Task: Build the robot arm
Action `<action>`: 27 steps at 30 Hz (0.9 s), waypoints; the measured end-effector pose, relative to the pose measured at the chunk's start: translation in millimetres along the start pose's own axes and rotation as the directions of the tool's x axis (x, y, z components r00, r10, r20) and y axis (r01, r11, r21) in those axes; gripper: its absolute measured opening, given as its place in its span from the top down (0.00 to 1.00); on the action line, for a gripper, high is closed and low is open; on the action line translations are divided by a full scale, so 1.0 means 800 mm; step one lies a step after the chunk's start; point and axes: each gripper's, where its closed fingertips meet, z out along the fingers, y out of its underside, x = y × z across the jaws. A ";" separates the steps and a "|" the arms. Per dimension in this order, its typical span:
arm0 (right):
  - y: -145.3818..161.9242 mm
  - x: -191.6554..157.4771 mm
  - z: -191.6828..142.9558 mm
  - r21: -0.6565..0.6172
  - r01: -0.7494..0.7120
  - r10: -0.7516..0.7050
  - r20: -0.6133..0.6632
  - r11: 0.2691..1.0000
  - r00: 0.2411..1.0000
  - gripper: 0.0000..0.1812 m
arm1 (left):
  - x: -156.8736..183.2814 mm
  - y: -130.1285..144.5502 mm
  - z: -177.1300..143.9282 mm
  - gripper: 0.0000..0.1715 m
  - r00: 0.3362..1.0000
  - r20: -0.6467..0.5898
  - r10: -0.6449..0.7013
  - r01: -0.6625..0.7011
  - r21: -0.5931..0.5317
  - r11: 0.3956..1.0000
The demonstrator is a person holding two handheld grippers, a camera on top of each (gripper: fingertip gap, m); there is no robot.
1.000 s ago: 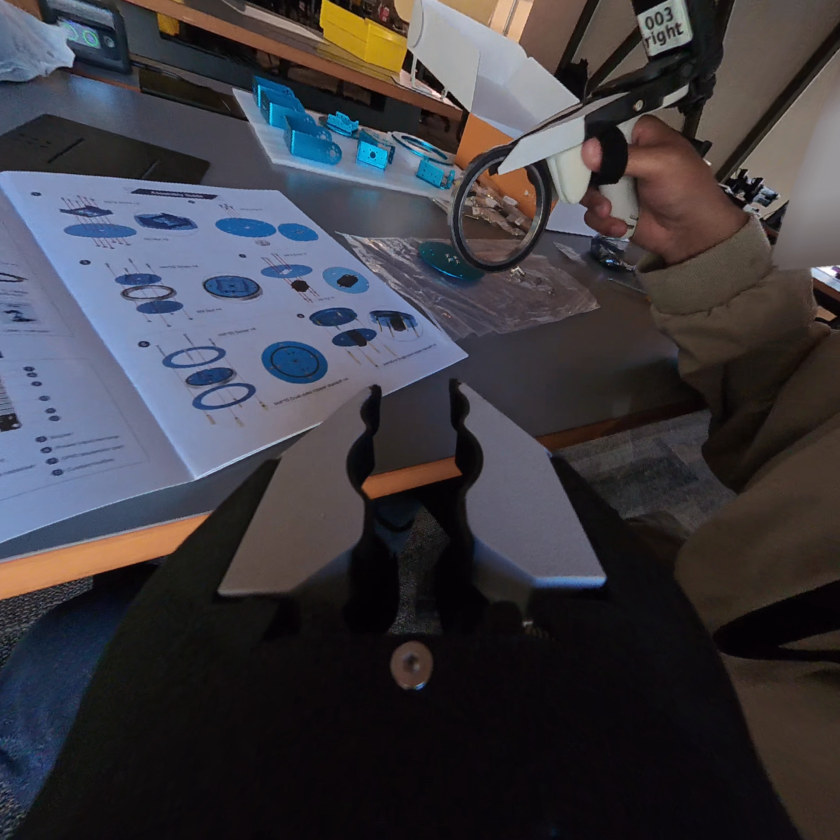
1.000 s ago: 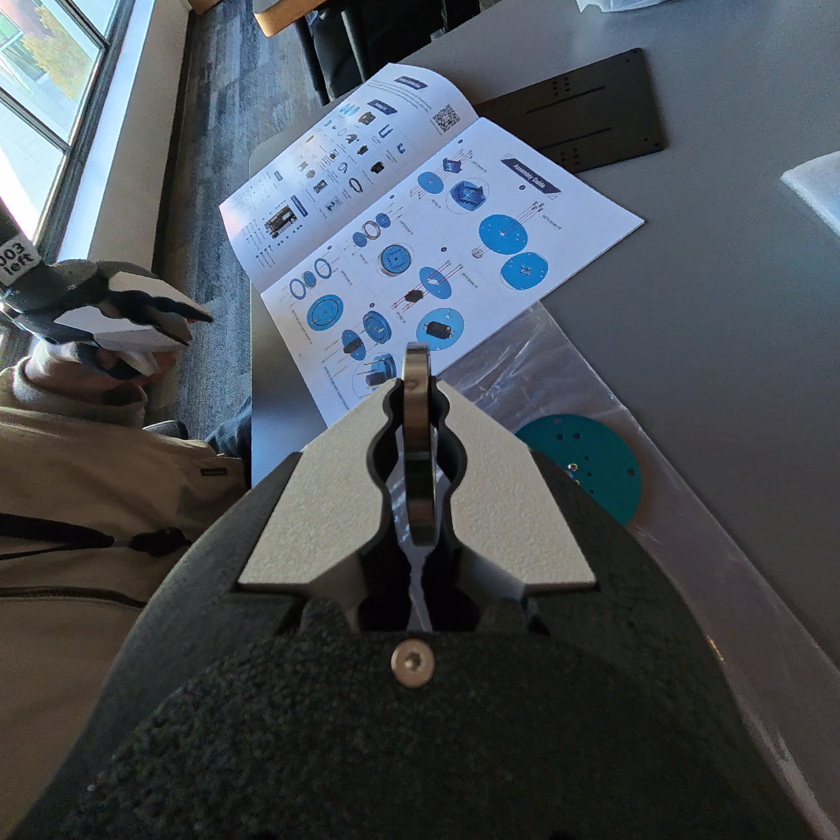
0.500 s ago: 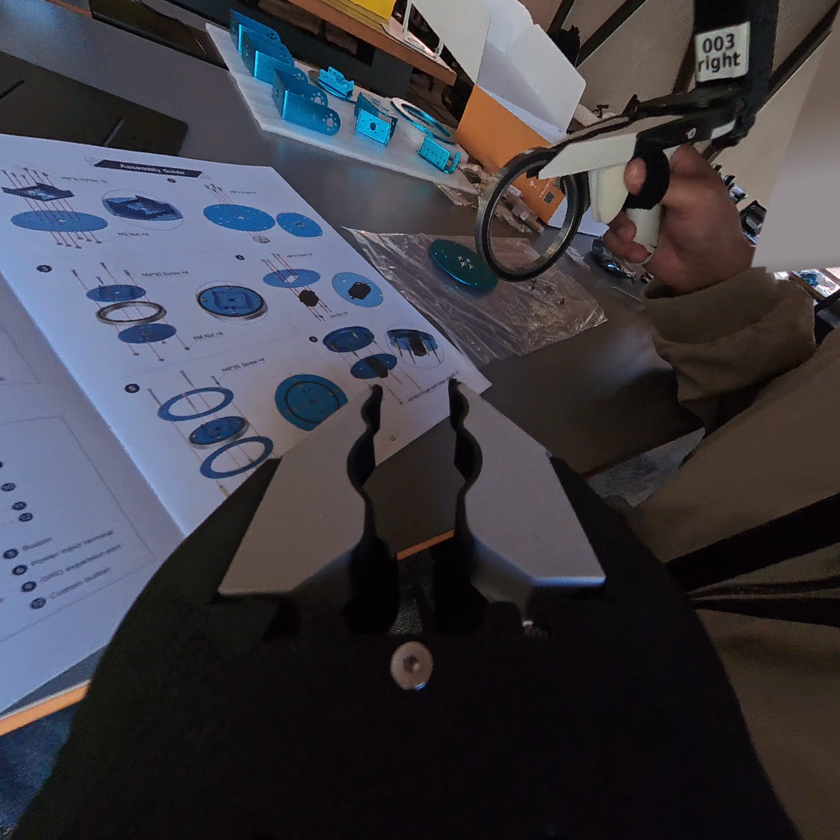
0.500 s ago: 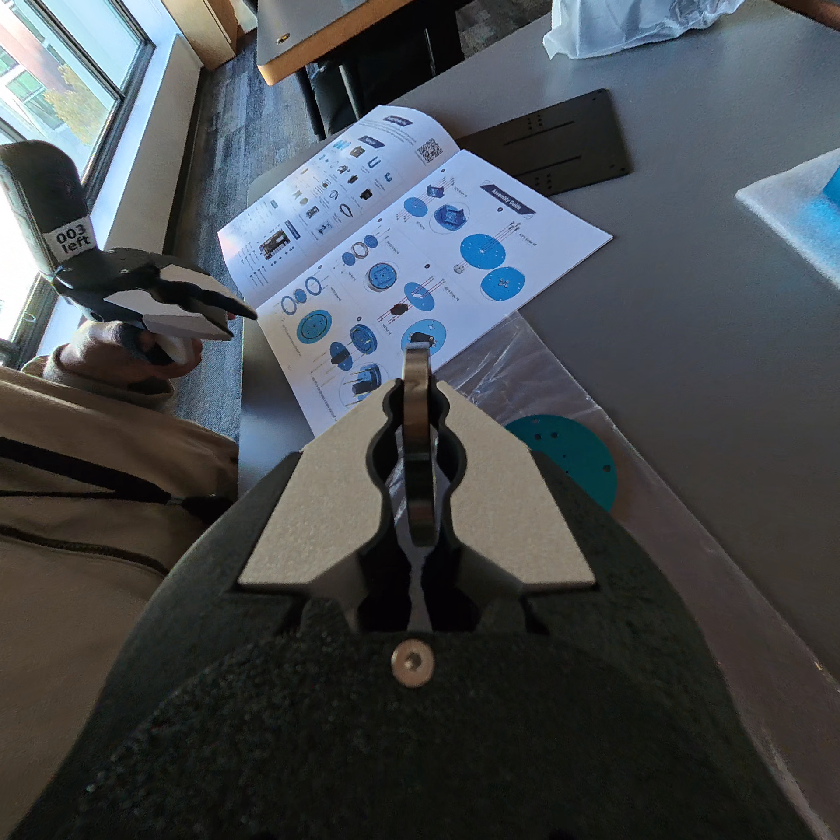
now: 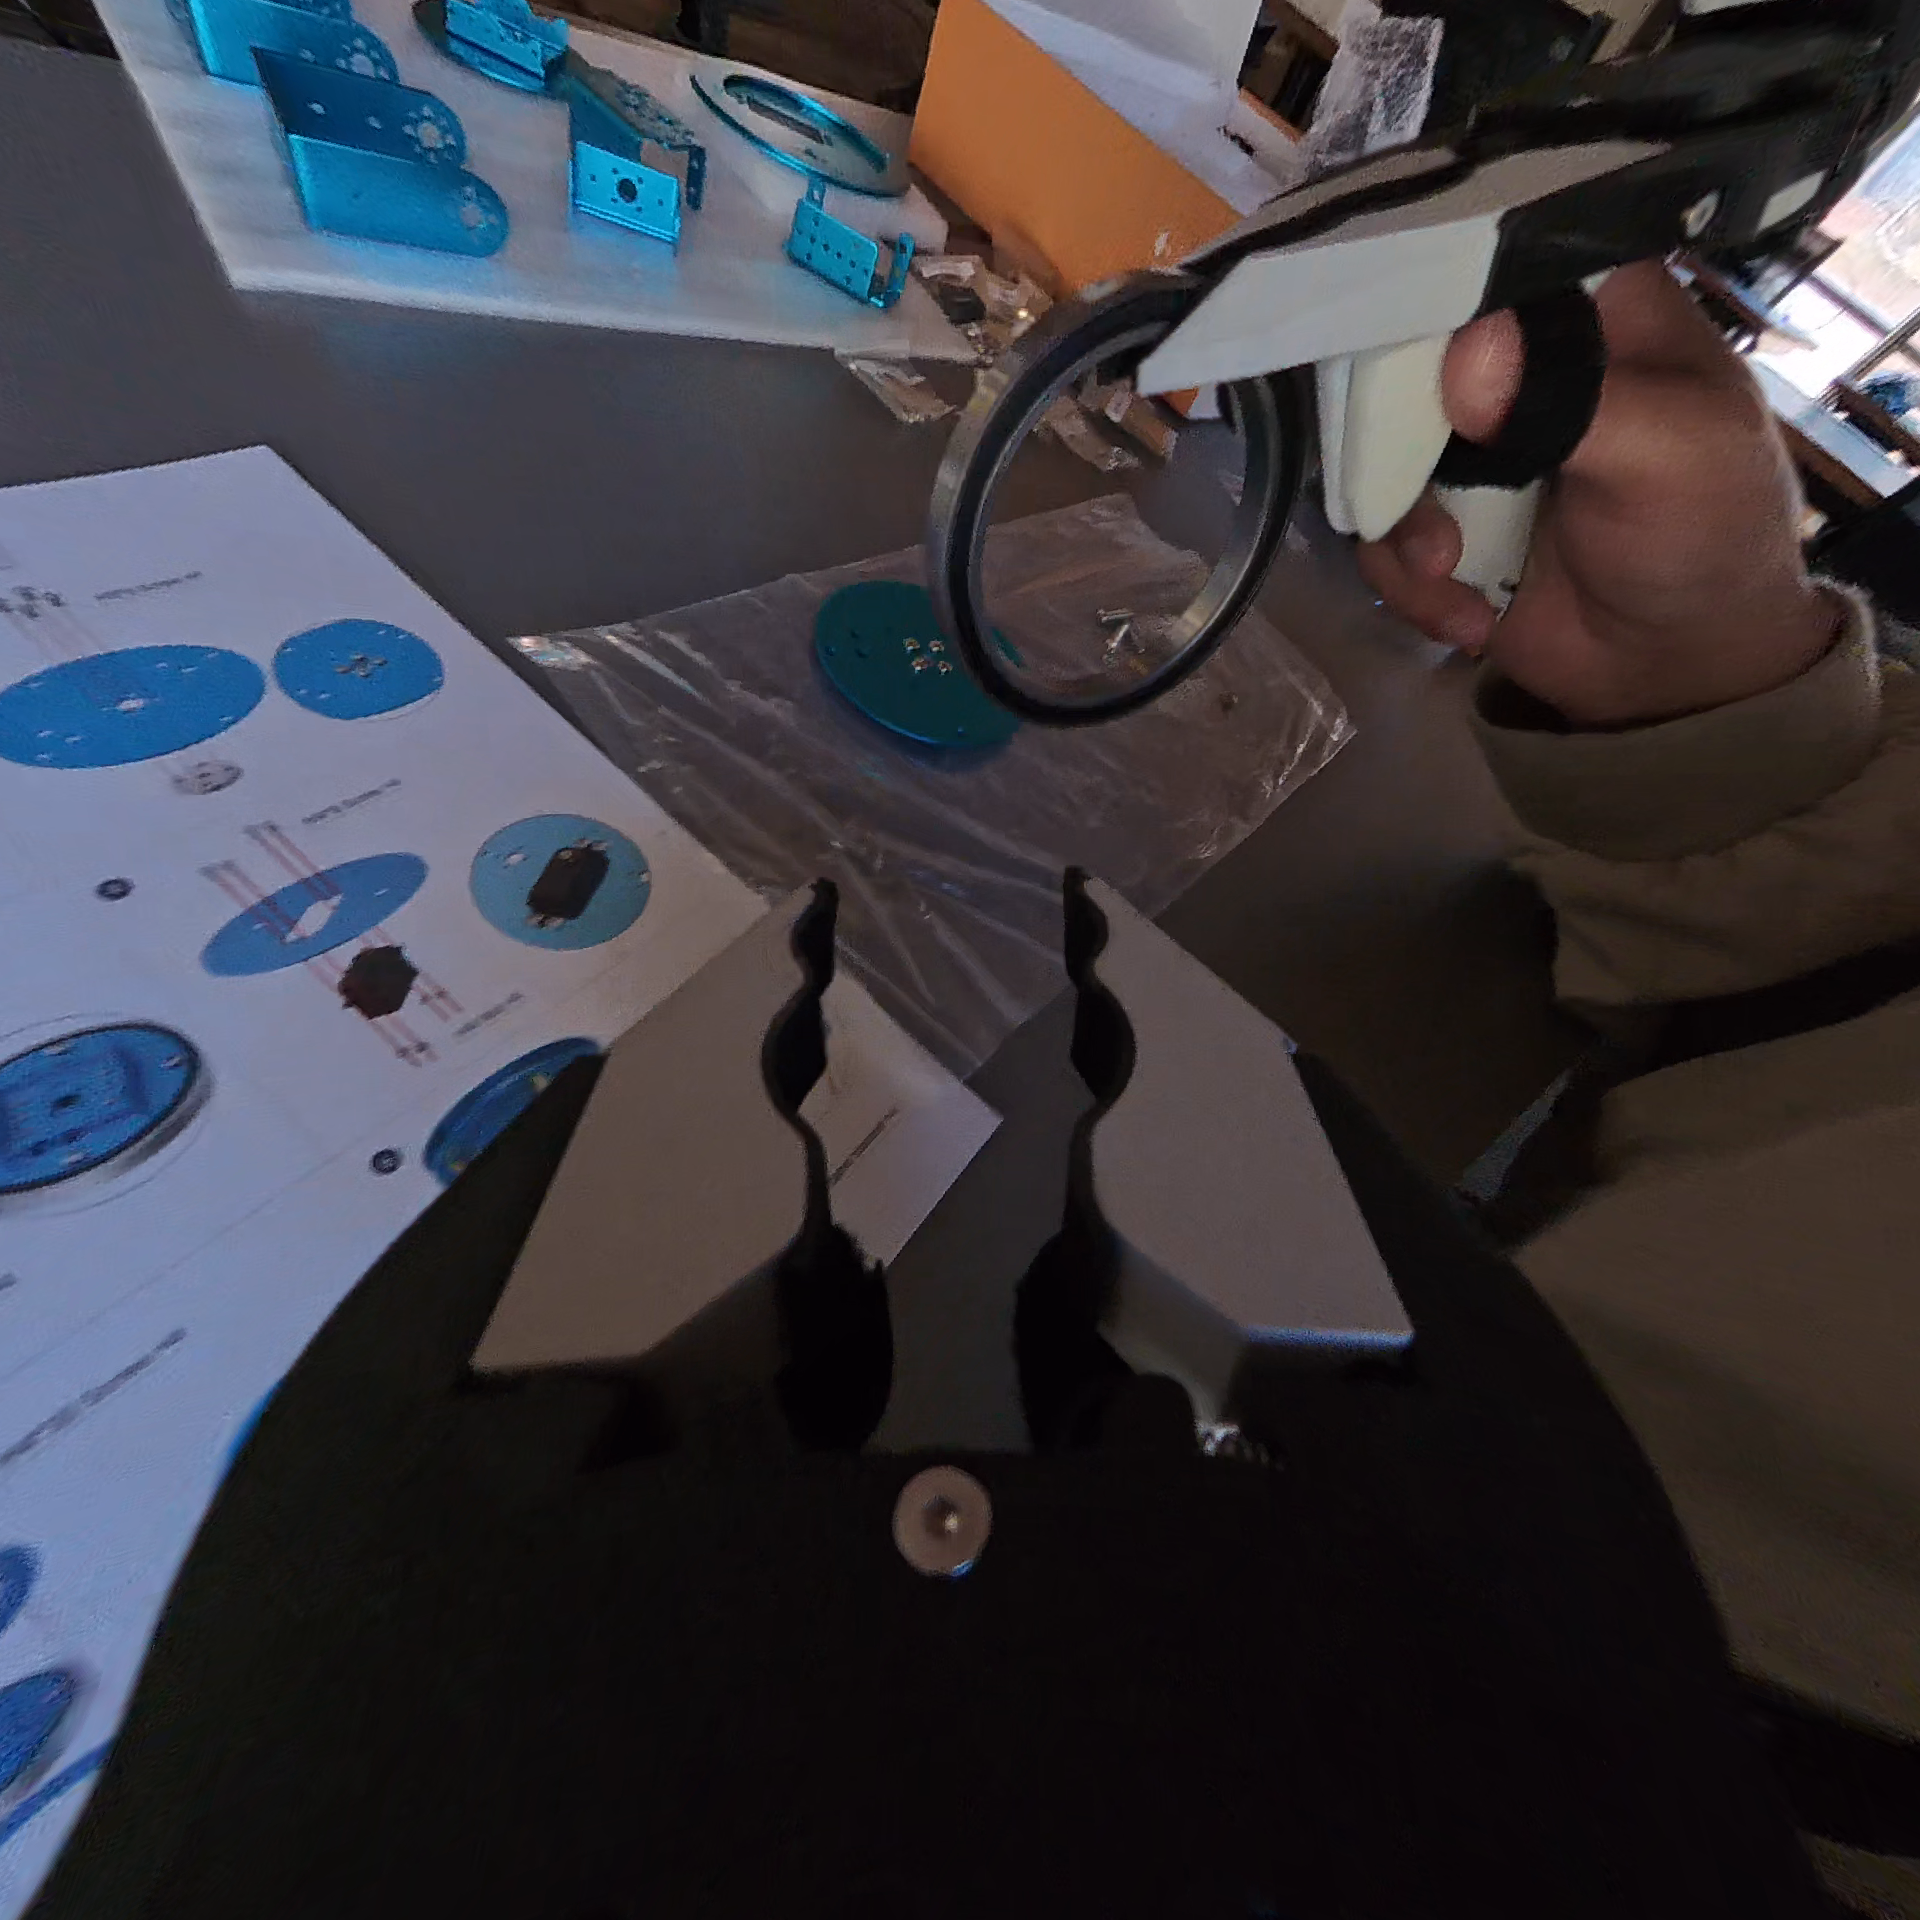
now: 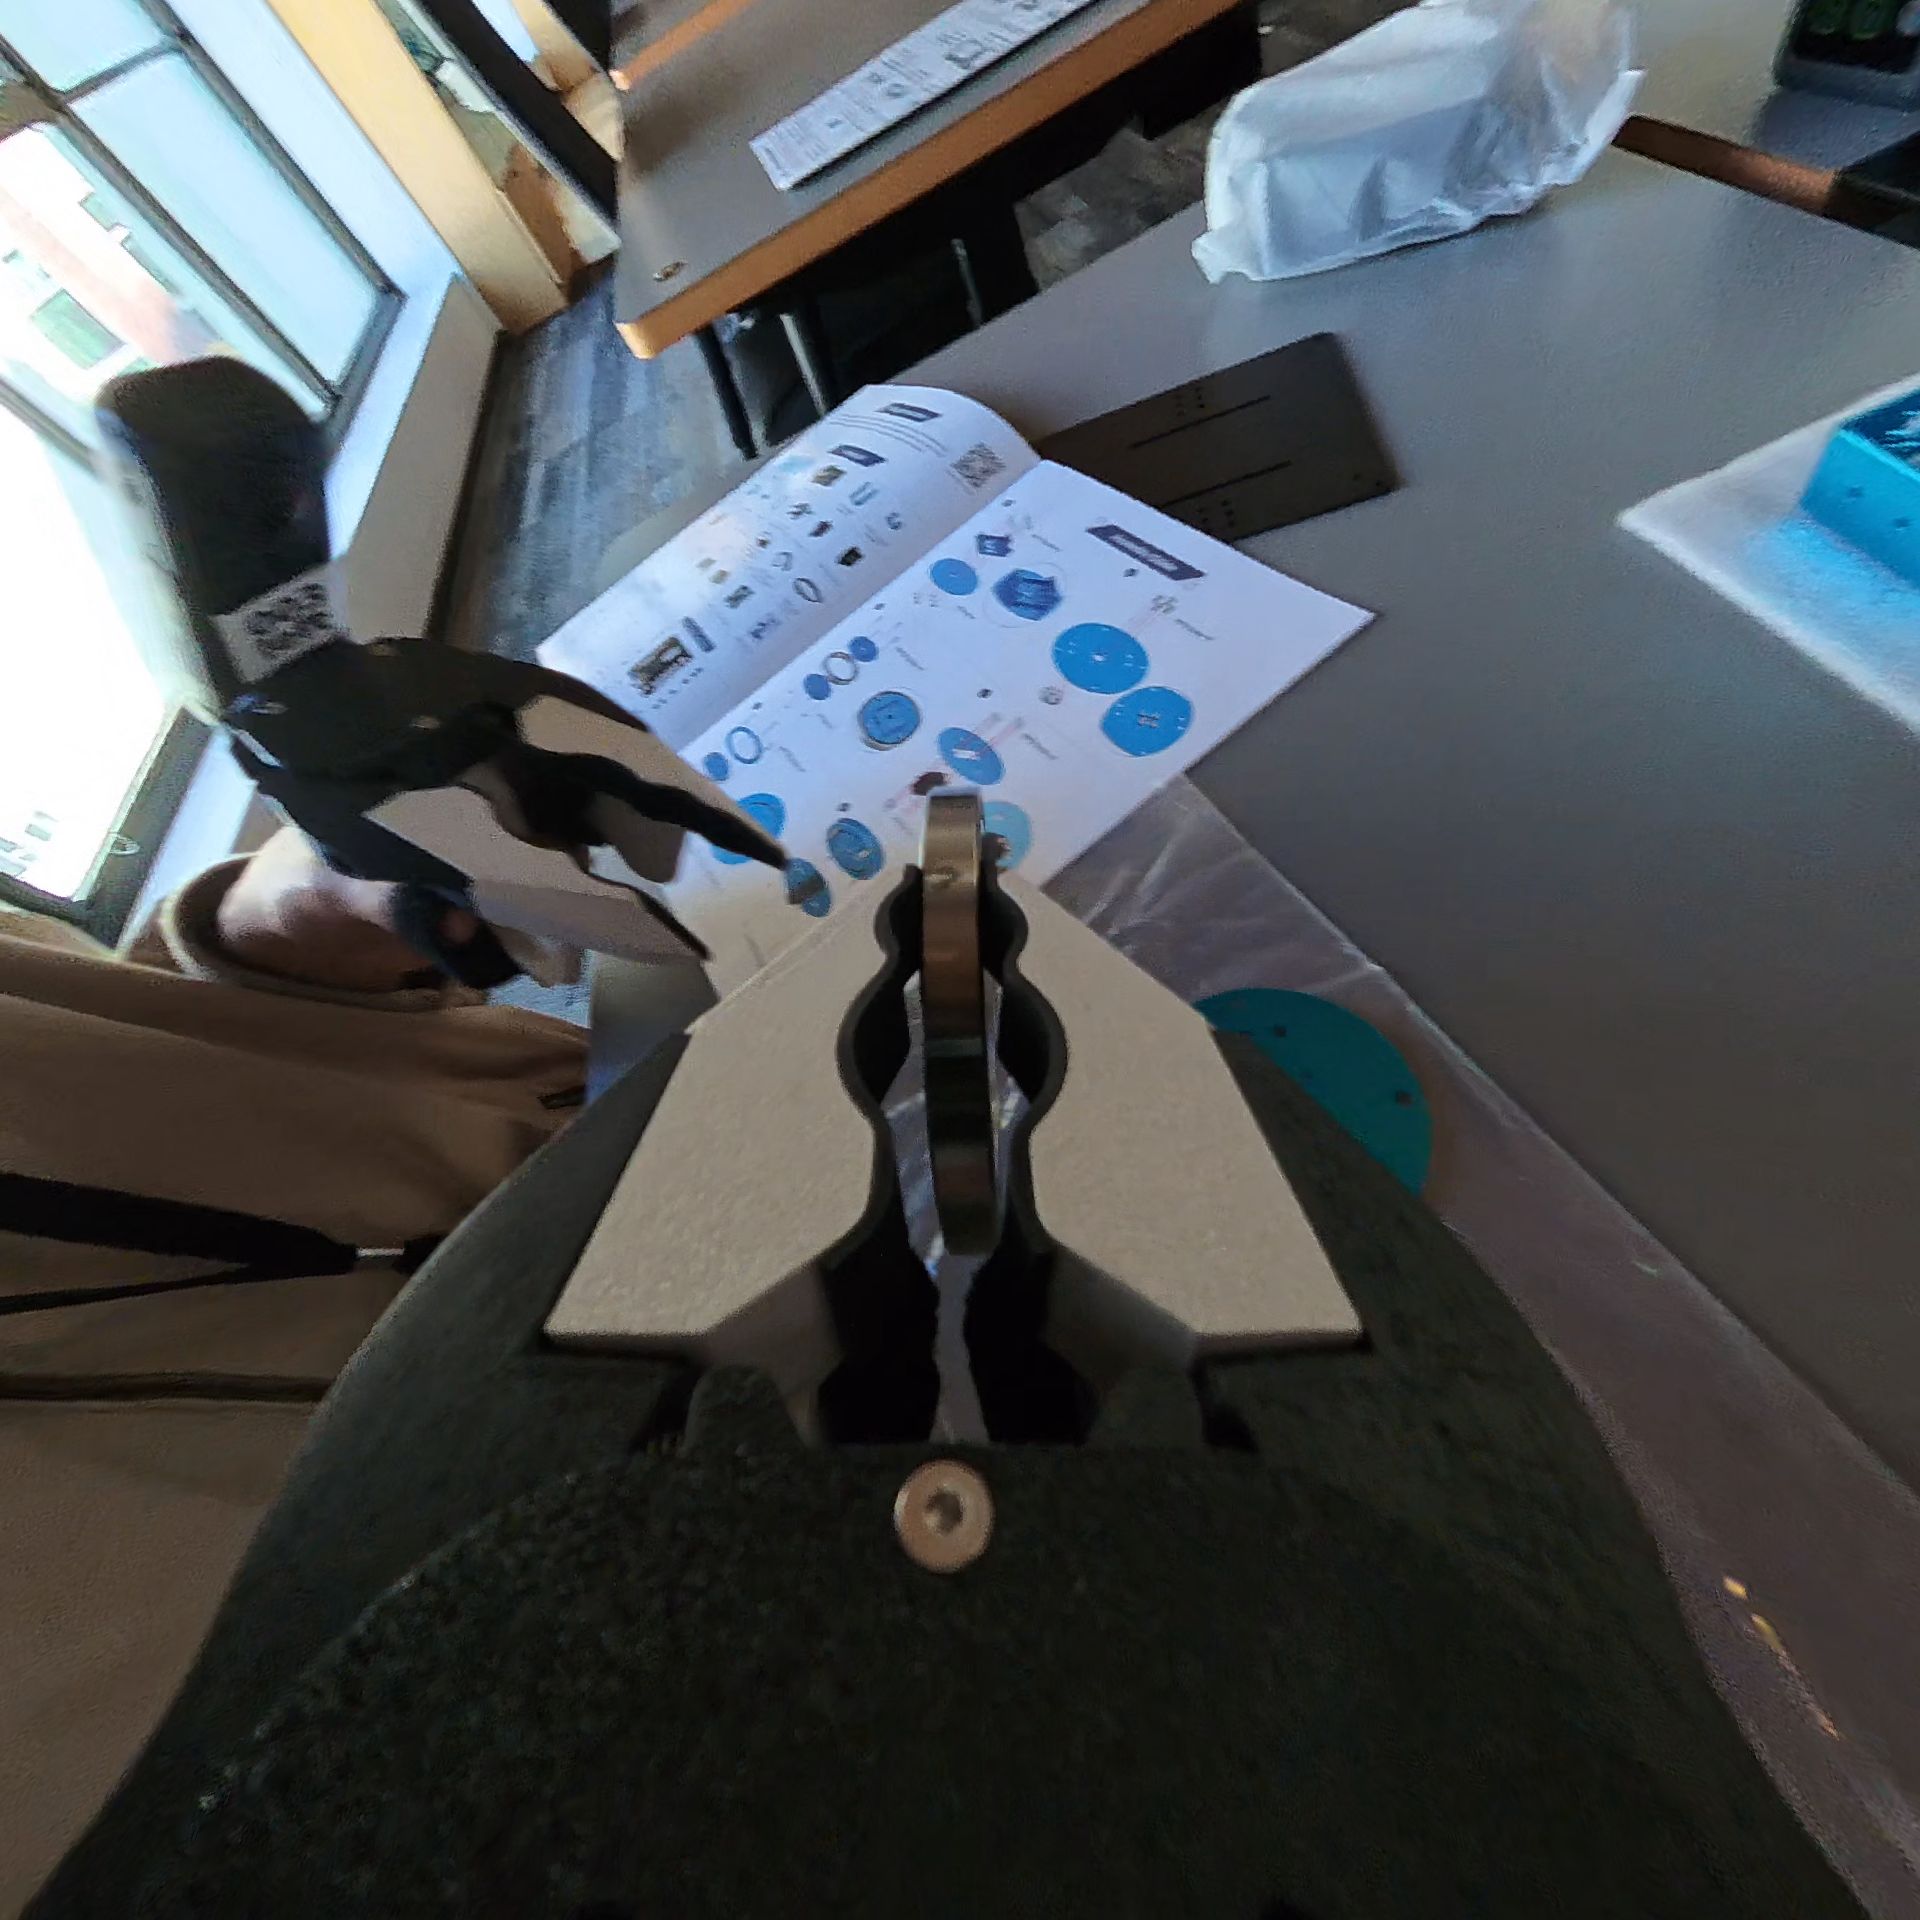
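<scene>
My right gripper (image 6: 957,883) is shut on a thin metal ring (image 6: 954,1039), seen edge-on between its fingers. In the left wrist view the ring (image 5: 1081,710) hangs from the right gripper (image 5: 1132,343) above a teal disc (image 5: 894,686) on a clear plastic sheet (image 5: 935,831). My left gripper (image 5: 948,894) is open and empty, over the corner of an open booklet (image 5: 260,831) and near the sheet. In the right wrist view the left gripper (image 6: 748,909) is just left of the ring, with the disc (image 6: 1340,1070) to the right.
Blue metal brackets (image 5: 395,177) lie on white foam at the back, beside an orange box (image 5: 1049,156). Small screws (image 5: 1117,629) lie on the plastic sheet. A black plate (image 6: 1236,447) and a white plastic bag (image 6: 1423,135) lie beyond the booklet (image 6: 1039,623). There is about 11 cm between the tips of the two grippers. My right tips are roughly 12 cm from the teal disc (image 5: 894,686).
My left gripper has moved forward from the table's edge over the booklet toward the ring, and its jaws have opened wider. The right gripper still holds the ring; the two grippers are closer.
</scene>
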 end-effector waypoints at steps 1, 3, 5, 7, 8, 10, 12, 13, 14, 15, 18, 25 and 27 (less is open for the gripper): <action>0.001 -0.010 0.002 0.005 -0.002 0.002 0.030 1.000 1.000 0.95 | 0.008 0.000 0.008 0.74 1.000 -0.018 -0.018 0.018 0.009 1.000; 0.005 -0.034 0.010 0.007 0.004 -0.005 0.102 1.000 0.995 0.95 | 0.018 0.002 0.016 0.74 0.997 -0.035 -0.063 0.065 0.037 0.997; 0.014 -0.055 0.018 -0.010 0.018 -0.017 0.157 1.000 0.988 0.95 | 0.021 0.006 0.017 0.74 0.994 -0.026 -0.107 0.108 0.079 0.991; 0.024 -0.070 0.023 -0.031 0.032 -0.026 0.185 0.999 0.982 0.95 | 0.018 0.011 0.013 0.74 0.990 -0.009 -0.141 0.141 0.115 0.983; 0.025 -0.078 0.023 -0.033 0.056 -0.049 0.196 0.998 0.979 0.95 | 0.019 0.013 0.011 0.74 0.988 -0.010 -0.153 0.153 0.125 0.980; 0.028 -0.090 0.026 -0.029 0.071 -0.063 0.219 0.997 0.974 0.95 | 0.020 0.017 0.008 0.74 0.984 -0.017 -0.179 0.179 0.139 0.974; 0.032 -0.102 0.030 -0.035 0.066 -0.055 0.258 0.997 0.965 0.95 | 0.022 0.016 0.007 0.74 0.982 -0.028 -0.189 0.191 0.157 0.969; 0.033 -0.106 0.031 -0.037 0.062 -0.049 0.274 0.997 0.961 0.95 | 0.022 0.015 0.008 0.74 0.982 -0.025 -0.188 0.190 0.163 0.968; 0.033 -0.109 0.032 -0.032 0.058 -0.047 0.286 0.998 0.957 0.95 | 0.022 0.014 0.008 0.75 0.983 -0.023 -0.182 0.183 0.167 0.969; 0.032 -0.110 0.033 -0.031 0.051 -0.040 0.296 0.998 0.954 0.95 | 0.022 0.014 0.008 0.78 0.985 -0.026 -0.172 0.174 0.165 0.971; 0.035 -0.112 0.033 -0.035 0.039 -0.026 0.309 0.999 0.951 0.95 | 0.033 0.012 0.008 0.93 0.984 -0.087 -0.158 0.171 0.160 0.972; 0.050 -0.103 0.041 -0.090 0.122 -0.096 0.250 0.989 0.963 0.95 | 0.029 0.027 0.009 0.93 0.966 -0.122 -0.228 0.238 0.076 0.968; 0.055 -0.095 0.043 -0.102 0.196 -0.175 0.185 0.975 0.967 0.95 | 0.026 0.030 0.010 0.93 0.973 -0.101 -0.210 0.216 0.054 0.975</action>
